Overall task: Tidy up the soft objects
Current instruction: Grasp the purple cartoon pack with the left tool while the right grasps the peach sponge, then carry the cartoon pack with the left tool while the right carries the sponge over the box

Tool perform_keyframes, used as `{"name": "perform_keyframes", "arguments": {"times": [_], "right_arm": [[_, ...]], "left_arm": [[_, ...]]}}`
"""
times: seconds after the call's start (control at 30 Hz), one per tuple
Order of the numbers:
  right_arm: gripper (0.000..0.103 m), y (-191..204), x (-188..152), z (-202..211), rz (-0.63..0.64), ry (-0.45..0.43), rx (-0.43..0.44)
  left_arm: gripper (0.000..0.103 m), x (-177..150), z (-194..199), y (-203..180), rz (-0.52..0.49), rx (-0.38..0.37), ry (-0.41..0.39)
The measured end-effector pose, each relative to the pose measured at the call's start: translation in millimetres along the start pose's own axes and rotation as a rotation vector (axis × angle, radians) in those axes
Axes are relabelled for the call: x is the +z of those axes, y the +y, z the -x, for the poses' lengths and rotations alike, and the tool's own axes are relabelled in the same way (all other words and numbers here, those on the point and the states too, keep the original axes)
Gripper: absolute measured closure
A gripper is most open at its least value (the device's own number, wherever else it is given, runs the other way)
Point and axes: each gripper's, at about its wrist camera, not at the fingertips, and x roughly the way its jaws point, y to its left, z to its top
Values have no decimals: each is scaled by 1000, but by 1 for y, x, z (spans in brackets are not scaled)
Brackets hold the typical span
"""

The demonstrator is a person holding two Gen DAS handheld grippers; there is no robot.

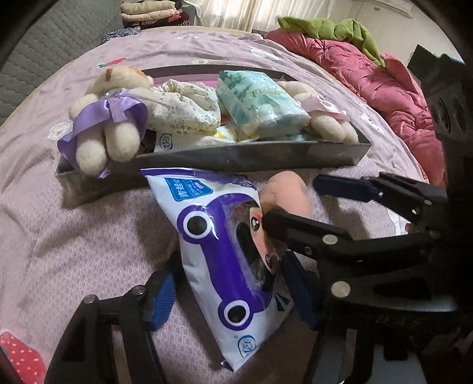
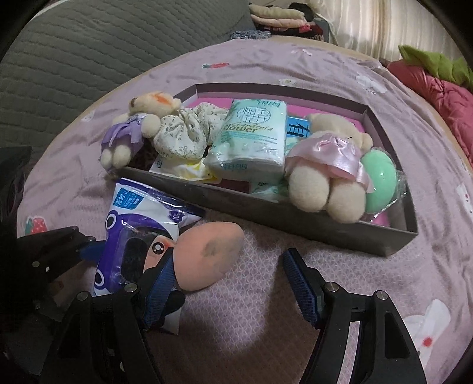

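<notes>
A white and purple tissue pack (image 1: 224,260) lies on the bed in front of a grey box (image 1: 242,156). My left gripper (image 1: 233,298) is open, with a finger on each side of the pack. A peach plush piece (image 2: 210,254) with a small doll face rests against the pack. My right gripper (image 2: 230,289) is open around it, the left finger (image 2: 159,283) touching it. The box (image 2: 325,230) holds a bear in a purple dress (image 2: 130,138), a floral cloth (image 2: 189,133), a green tissue pack (image 2: 251,141), a bear in pink (image 2: 322,174) and a green ball (image 2: 380,180).
The bed has a mauve cover (image 1: 74,245). A red quilt (image 1: 381,88) and a green garment (image 1: 331,29) lie at the far right. Folded clothes (image 2: 278,14) are stacked at the back. A grey quilted surface (image 2: 88,44) lies to the left.
</notes>
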Motion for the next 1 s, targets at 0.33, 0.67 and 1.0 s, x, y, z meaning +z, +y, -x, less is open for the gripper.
{"name": "perform_keyframes", "arguments": {"times": [0.33,0.67,1.0], "right_arm": [[61,3,4,4,-22,-25,84],[61,-1,11,62,-37,-192,106],[61,-29,19,95,-121,-326,62]], "left_arm": [[72,8,2,-4,-26,-23,0],[79,14,26,-6,-41,-68,-75],[81,33,62,-5,-71,-73,-255]]}}
